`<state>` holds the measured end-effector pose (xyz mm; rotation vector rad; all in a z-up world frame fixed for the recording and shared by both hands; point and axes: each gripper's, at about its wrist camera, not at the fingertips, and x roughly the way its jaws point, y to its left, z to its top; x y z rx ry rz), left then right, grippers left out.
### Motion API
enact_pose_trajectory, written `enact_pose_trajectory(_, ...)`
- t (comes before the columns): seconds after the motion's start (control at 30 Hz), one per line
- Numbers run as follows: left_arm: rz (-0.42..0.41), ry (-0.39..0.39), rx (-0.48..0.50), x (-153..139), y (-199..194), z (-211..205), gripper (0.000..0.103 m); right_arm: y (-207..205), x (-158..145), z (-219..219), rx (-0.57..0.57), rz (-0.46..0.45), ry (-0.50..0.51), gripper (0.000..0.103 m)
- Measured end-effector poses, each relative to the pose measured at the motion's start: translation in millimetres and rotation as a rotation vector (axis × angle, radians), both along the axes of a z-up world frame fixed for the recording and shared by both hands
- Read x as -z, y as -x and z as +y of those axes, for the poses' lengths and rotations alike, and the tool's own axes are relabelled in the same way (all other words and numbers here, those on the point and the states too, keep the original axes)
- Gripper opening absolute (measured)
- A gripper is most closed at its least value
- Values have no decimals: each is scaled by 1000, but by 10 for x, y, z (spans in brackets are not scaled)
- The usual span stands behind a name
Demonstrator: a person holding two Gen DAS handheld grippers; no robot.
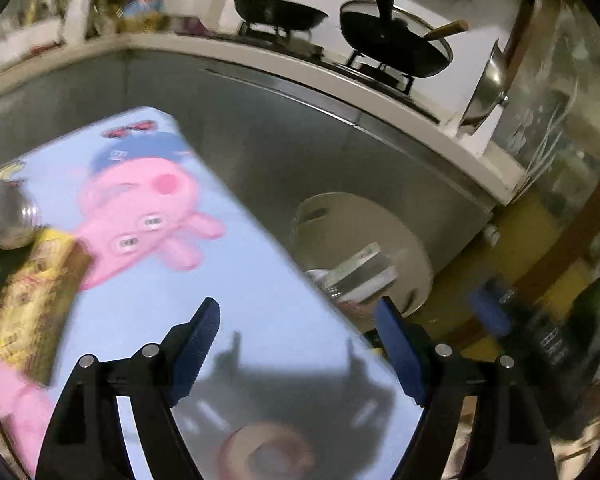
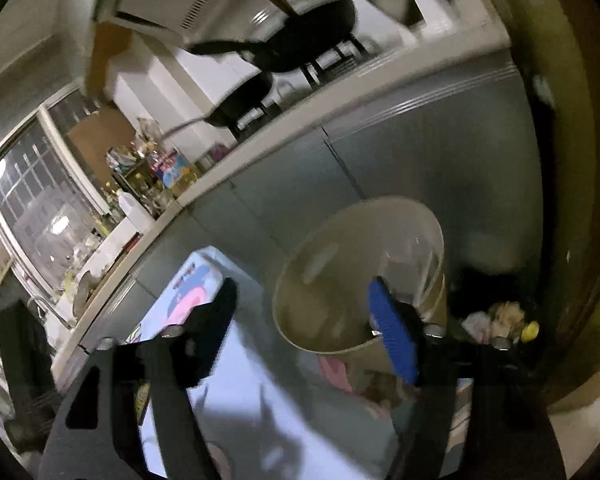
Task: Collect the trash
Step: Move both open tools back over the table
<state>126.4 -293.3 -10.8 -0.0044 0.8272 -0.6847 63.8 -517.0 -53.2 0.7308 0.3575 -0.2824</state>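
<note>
My left gripper [image 1: 296, 312] is open and empty above a light blue table [image 1: 260, 300] printed with a pink pig. A yellow snack wrapper [image 1: 32, 300] lies at the table's left edge, next to a shiny metal can [image 1: 8, 216]. A beige waste bin [image 1: 364, 240] stands past the table's right edge with a clear lidded piece [image 1: 360, 276] in it. My right gripper [image 2: 304, 292] is open and empty, held over the bin's mouth [image 2: 360, 272] beside the same table [image 2: 260, 380].
Grey cabinet fronts [image 1: 300, 128] run behind the table under a white counter with two black woks [image 1: 392, 36] on a stove. A small pile of rubbish [image 2: 500, 320] lies on the floor right of the bin. A round brownish object [image 1: 268, 452] sits near my left gripper's base.
</note>
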Motion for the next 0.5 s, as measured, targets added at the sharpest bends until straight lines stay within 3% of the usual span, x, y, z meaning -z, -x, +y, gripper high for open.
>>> enact_pose_trajectory(0.17, -62, -63, -85, -15, 254, 508, 80, 100, -456, 414, -47, -82, 125, 87)
enact_pose_trajectory(0.23, -79, -79, -114, -34, 319, 704, 80, 93, -563, 593, -91, -99, 147, 87)
enact_pose_trajectory(0.5, -127, -129, -215, -130, 527, 1274, 82, -98, -667, 1276, -294, -89, 109, 86)
